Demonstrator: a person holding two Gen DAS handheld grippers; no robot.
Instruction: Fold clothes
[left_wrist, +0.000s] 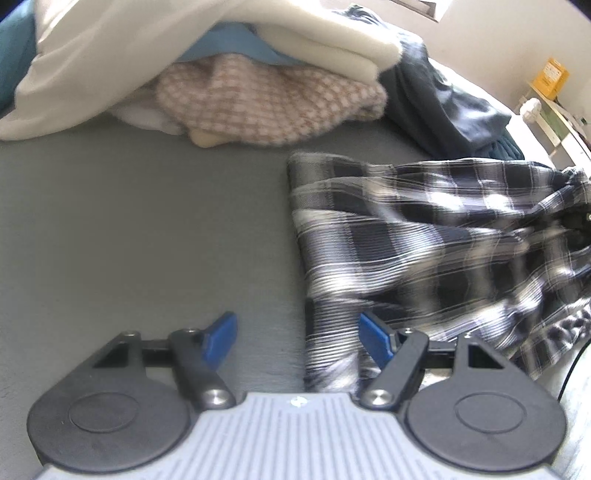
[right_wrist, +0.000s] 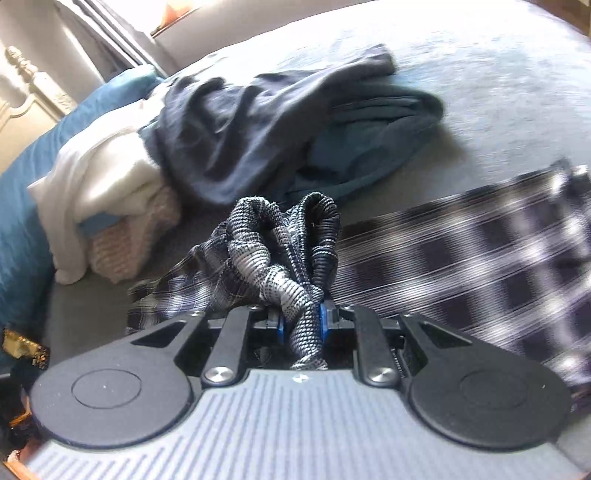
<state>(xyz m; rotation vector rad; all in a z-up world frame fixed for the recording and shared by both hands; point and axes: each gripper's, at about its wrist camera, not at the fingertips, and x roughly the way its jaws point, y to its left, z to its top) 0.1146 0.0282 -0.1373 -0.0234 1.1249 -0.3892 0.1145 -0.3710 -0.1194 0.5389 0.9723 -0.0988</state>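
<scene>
On the left of the left wrist view a white garment (left_wrist: 110, 55) drapes over a light blue piece and a pink-and-cream checked knit (left_wrist: 266, 107), all heaped at the far side of the grey bed (left_wrist: 147, 229). The left gripper (left_wrist: 297, 341) hangs low over the bedding with its blue pads spread wide and nothing clamped; the near edge of the black-and-white plaid shirt (left_wrist: 424, 240) lies below the gap, slightly toward the right pad. That shirt stretches away to the right across the bed, blurred, with a dark navy garment (left_wrist: 443, 99) piled behind it. In the right wrist view a teal pillow (right_wrist: 22, 206) sits far left, then the white and pink pile, then the navy garment (right_wrist: 240, 129) over a teal one. The right gripper (right_wrist: 301, 325) is pinched nearly closed on a bunched fold of the plaid shirt (right_wrist: 480, 258), whose remaining cloth trails off right.
</scene>
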